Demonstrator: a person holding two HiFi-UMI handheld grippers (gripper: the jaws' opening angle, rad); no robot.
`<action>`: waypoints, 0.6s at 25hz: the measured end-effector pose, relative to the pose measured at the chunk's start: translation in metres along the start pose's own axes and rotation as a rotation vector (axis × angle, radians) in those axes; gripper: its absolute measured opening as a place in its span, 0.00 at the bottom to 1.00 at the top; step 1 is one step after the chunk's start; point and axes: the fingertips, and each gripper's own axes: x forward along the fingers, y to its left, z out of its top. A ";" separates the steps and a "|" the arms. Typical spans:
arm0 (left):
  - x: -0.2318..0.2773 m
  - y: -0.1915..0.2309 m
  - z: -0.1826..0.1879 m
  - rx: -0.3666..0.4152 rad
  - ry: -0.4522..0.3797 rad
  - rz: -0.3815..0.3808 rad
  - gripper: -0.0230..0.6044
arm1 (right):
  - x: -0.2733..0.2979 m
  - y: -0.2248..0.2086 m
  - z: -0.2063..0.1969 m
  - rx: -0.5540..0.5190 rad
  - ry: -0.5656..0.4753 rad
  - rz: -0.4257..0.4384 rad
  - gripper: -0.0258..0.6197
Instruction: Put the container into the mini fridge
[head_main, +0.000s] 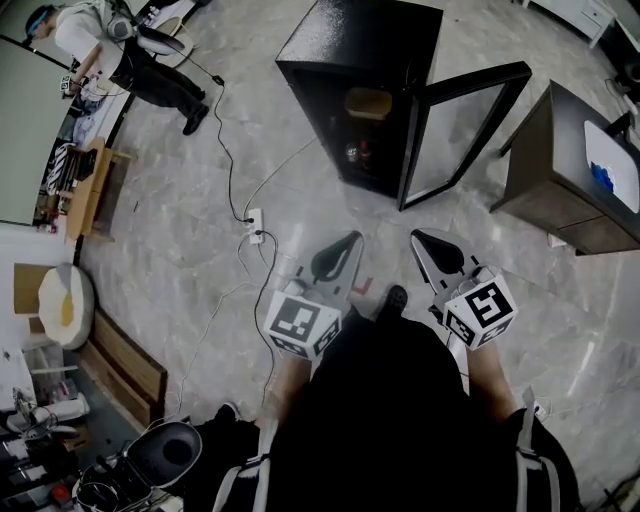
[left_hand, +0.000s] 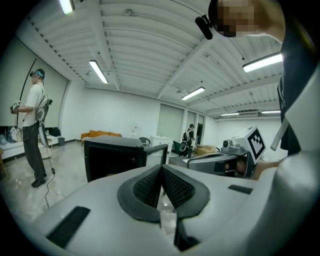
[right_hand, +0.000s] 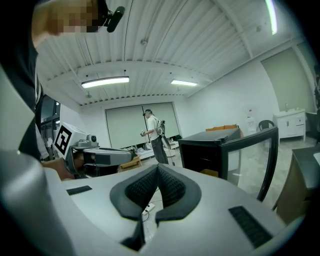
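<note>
holding left gripper (left_hand: 161, 169) shut, ribbed black pads touching, gripping nothing | keeping right gripper (right_hand: 156, 168) likewise pinched together, empty | spotting tan rounded container (head_main: 368, 103) sitting on upper shelf inside boxy matte-black mini fridge (head_main: 340, 45) at 12 o'clock | noting glass-paned door (head_main: 455, 130) hanging open toward 1 o'clock | standing on glossy grey marbled floor (head_main: 180, 230)

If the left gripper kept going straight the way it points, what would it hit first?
The left gripper lines up with the mini fridge, near its open door; nothing shows in between, though depth is unclear.
</note>
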 end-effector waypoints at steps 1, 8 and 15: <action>-0.002 -0.001 -0.002 -0.004 0.000 -0.004 0.10 | 0.000 0.003 -0.001 -0.003 0.001 0.005 0.07; -0.010 0.002 -0.009 0.000 0.005 -0.004 0.10 | 0.001 0.013 -0.008 0.003 0.004 -0.002 0.07; -0.014 0.004 -0.013 -0.007 0.010 -0.004 0.10 | 0.001 0.018 -0.011 -0.002 0.010 0.001 0.07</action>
